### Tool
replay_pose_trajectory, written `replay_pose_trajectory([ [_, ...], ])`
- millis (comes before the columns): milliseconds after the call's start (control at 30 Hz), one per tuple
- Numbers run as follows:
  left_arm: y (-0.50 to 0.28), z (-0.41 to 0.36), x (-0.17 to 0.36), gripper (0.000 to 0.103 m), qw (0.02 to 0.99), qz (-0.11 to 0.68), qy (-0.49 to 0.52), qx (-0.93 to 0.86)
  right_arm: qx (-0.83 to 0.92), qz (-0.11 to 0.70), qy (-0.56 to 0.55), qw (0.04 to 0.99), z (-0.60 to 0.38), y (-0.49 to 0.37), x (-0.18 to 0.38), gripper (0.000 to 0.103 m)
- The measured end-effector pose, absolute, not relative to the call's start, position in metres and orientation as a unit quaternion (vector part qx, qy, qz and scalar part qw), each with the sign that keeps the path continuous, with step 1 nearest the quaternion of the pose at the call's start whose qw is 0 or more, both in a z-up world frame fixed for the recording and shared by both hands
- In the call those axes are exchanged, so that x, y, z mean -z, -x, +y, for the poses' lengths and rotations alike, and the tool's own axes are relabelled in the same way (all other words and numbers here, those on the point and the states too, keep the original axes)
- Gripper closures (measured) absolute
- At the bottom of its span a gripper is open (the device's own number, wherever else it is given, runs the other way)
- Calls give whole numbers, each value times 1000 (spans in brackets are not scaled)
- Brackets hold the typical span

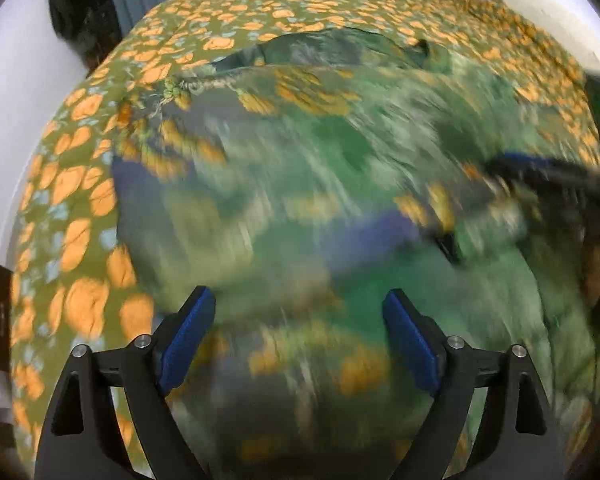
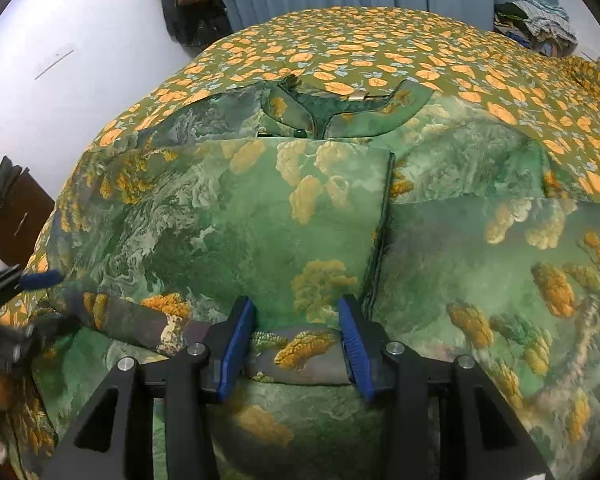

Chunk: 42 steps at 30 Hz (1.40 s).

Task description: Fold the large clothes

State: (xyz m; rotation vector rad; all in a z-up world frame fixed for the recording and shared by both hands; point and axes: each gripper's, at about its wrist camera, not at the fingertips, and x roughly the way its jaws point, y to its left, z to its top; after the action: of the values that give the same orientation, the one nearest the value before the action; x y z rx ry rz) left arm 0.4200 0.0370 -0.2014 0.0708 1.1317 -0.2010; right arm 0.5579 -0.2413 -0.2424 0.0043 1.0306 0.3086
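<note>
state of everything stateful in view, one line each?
Garment: spread on the bed, partly folded, a flap laid over its middle, neckline at the far end.
Bedsheet: spread flat under the garment.
Left tool: wide open, nothing between the pads, above the garment.
Right tool: part open, a folded strip of the garment between the pads; grip unclear.

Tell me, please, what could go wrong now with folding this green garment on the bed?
1. The left gripper is open over the green garment with nothing between its pads, and its view is blurred, so a hasty grab may miss the hem.
2. A fold of cloth lies between the right gripper fingers; pulling it could drag the side panel already folded inward.
3. The bedsheet could be pinched together with the garment.
</note>
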Motion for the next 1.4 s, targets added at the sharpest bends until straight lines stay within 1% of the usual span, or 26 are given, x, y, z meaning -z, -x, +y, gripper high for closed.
replay_pose_trajectory([
  [67,-395,41,188,14,840,532,-11,107,-145,485,-26,862,-248,-544,229,56],
  [100,-385,41,182,14,843,528,-8,107,-147,479,-37,865,-251,-533,220,54],
  [167,-359,44,167,9,853,512,-7,106,-149,465,-41,872,-257,-512,206,37],
  [267,-332,48,153,8,863,497,-4,97,-155,447,-29,881,-265,-470,189,25],
  [567,-271,59,137,7,866,492,-33,78,-131,446,16,885,-303,-378,172,25],
  [700,-257,84,133,7,867,495,-23,58,-115,441,65,887,-327,-340,159,25],
  [833,-248,106,140,7,863,503,-3,38,-82,450,91,885,-352,-316,157,25],
  [1033,-248,119,159,7,853,519,35,31,-38,473,51,879,-393,-295,169,25],
  [1167,-248,116,162,7,854,519,31,27,-25,468,22,883,-405,-286,171,25],
  [1400,-247,117,161,7,855,517,29,29,-23,475,13,879,-405,-287,171,25],
])
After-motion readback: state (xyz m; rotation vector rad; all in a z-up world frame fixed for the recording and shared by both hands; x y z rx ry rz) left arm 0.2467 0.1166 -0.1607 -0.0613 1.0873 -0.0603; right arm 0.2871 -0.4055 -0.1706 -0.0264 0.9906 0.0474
